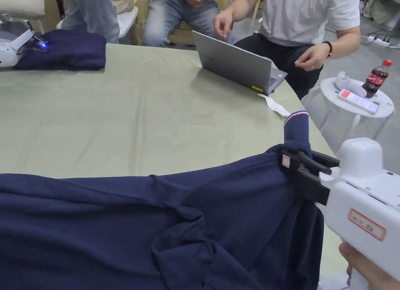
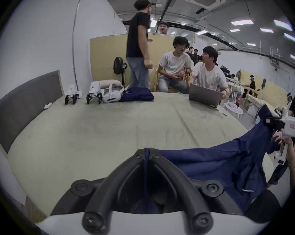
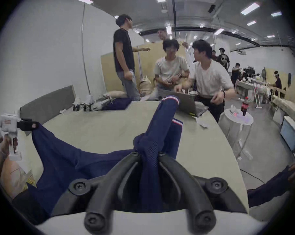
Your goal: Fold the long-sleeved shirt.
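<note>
My left fingers (image 2: 147, 151) and right fingers (image 1: 295, 162) each clamp the navy shirt (image 1: 164, 224), stretched taut between them along the bench's (image 1: 156, 115) near edge, cuff (image 1: 295, 116) projecting beyond the right.

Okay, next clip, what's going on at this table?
A person holds a navy long-sleeved shirt stretched between two tongs over the green table. The right tongs are shut on bunched fabric with a striped cuff sticking up; the left tongs are shut on the other end. No fold is made yet.
</note>
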### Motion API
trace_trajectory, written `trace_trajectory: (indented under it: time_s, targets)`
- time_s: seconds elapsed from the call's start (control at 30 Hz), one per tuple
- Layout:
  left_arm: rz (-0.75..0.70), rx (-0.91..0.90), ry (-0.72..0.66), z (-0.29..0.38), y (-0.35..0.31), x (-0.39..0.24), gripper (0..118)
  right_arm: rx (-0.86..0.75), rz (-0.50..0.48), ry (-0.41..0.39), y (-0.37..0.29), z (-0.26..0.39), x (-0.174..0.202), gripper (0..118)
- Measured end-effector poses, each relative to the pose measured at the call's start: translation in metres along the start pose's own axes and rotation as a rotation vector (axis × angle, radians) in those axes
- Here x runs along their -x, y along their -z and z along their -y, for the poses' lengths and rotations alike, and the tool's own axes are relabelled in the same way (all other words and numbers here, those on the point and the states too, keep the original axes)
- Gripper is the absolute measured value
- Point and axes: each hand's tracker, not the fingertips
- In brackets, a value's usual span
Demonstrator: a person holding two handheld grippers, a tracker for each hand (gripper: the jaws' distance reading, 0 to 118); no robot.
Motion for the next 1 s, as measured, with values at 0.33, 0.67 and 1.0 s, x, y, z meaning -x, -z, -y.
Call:
trace_trajectory:
  time_s: [0.33,0.67,1.0]
  targets:
    - [0.01,0.2,-0.145,0.141,-0.075,0.007,1,0.049,-0.017,-0.027,-0.133,0.108,0.032,9]
    - [-0.036,0.39,-0.156,0.196,-0.062,-0.02,39,0.357,0.093,0.169,-0.144,0.163,0.01,38]
    - [0.067,-0.034,-0.331,0.111,-0.162,0.014,86,-0.142,0.088,0.112,-0.211,0.024,0.061,91]
